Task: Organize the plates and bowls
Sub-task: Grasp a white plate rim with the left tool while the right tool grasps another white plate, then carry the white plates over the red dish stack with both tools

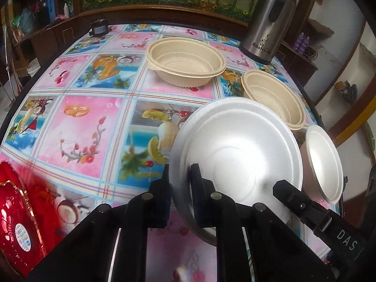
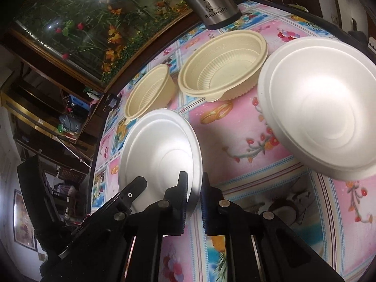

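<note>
Left claw [image 1: 179,183] clamps rim of white plate [image 1: 237,150]; right claw [image 2: 193,188] clamps rim of 2nd plate [image 2: 162,150]. Both plates tilted, lifted off tabletop [image 1: 77,127]. 2 beige bowls, large [image 1: 185,63] and small [image 1: 275,98], sit at far side near flask [image 1: 270,21].

Risk: thin-rim grip lets plate pivot or slip; plates may collide when stacking, since both hang close together.

Left view alone shows red tray [image 1: 18,218]. Right view alone shows left-held plate whole [image 2: 322,108], over tabletop.
</note>
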Demonstrator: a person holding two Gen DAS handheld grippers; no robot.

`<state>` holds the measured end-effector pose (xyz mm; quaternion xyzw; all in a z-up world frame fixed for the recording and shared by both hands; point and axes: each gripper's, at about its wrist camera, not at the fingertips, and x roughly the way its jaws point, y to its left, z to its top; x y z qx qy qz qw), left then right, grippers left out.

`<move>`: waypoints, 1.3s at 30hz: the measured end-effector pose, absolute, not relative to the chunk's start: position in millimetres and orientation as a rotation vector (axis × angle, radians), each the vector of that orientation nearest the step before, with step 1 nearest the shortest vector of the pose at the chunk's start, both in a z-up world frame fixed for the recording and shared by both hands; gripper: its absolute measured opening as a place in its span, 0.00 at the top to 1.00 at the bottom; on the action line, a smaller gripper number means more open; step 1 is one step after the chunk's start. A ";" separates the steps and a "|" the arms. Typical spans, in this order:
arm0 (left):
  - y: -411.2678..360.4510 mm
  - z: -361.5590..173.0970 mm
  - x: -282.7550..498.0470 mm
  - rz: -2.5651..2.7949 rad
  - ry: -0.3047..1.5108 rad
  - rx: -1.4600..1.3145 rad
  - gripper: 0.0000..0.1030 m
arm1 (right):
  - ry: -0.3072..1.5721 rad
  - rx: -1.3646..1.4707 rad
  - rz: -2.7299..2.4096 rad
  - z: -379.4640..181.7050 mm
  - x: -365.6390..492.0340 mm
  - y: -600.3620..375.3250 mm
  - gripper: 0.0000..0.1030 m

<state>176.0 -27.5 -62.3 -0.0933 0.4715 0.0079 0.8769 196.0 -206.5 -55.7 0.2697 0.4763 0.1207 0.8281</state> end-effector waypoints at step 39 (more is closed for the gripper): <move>167.5 -33.8 -1.3 0.372 0.818 -0.416 0.87 | 0.992 0.258 0.720 -7.2 91.9 9.4 0.91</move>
